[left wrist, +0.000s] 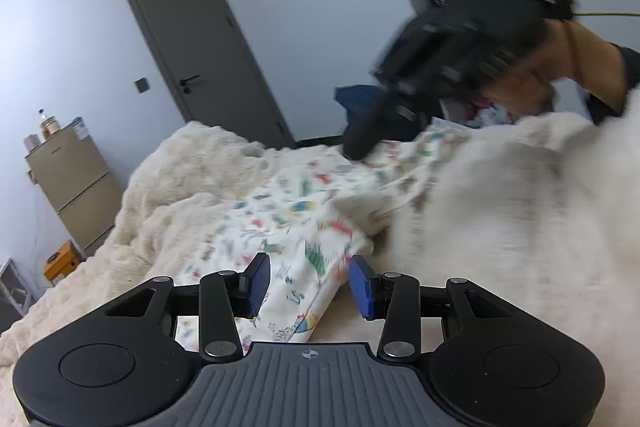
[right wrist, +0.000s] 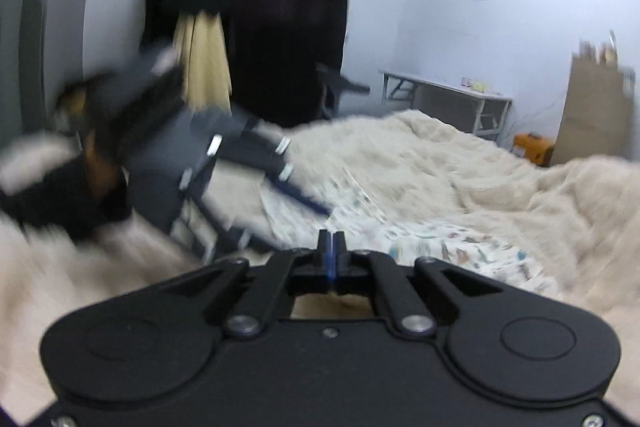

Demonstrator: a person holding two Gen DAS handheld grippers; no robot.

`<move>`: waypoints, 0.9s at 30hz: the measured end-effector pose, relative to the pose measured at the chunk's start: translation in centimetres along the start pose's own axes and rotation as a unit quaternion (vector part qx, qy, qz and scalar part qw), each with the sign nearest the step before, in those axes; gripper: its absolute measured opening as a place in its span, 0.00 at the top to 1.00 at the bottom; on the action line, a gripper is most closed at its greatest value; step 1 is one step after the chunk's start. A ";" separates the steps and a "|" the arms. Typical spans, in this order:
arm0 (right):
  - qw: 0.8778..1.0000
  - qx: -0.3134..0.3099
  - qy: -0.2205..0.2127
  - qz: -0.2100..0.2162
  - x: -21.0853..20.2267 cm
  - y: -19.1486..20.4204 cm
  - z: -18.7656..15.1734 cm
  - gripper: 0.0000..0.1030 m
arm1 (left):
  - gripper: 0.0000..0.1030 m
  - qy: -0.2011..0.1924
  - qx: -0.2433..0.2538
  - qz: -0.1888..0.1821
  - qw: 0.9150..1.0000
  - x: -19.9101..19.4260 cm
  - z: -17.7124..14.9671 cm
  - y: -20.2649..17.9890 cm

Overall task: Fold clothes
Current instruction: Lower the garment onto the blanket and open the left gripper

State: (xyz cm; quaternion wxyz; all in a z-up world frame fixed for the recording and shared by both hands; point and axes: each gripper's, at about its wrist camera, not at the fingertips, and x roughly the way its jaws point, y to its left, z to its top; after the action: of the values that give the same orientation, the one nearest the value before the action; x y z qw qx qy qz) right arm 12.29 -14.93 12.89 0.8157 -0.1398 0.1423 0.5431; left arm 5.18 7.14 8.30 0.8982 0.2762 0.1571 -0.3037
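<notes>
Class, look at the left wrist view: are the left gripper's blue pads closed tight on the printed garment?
No. The left gripper has its blue pads spread apart, with the printed garment lying loose between them.

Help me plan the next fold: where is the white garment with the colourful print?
The white printed garment lies on the cream fluffy blanket, one end between the open left gripper fingers.
</notes>
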 end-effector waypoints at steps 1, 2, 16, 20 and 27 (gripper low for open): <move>1.000 -0.008 0.004 -0.011 -0.3 0.0 0.0 1.00 | 0.63 0.010 -0.004 -0.005 1.000 0.3 -0.2 -0.5; 1.000 -0.012 0.014 -0.018 -0.5 -0.1 -0.2 1.00 | 0.63 0.021 -0.008 -0.009 1.000 0.7 -0.5 -0.9; 0.991 0.065 0.066 -0.094 -5.5 -2.9 -8.2 0.66 | 0.59 -0.018 -0.147 0.023 0.989 4.8 -1.6 -2.0; 0.990 0.077 0.057 -0.107 -7.0 -3.2 -8.8 0.64 | 0.58 -0.033 -0.119 0.059 0.991 5.7 -0.8 -2.6; 0.978 0.166 0.036 -0.122 -9.8 -5.7 -11.4 0.48 | 0.56 0.003 -0.144 0.023 0.989 9.0 0.1 -0.3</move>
State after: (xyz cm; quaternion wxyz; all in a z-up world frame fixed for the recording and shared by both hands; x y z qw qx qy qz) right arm 12.99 -29.67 6.56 0.8820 -0.0382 0.2416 0.4028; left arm 11.91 2.73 4.19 0.9348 0.1484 0.1959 -0.2564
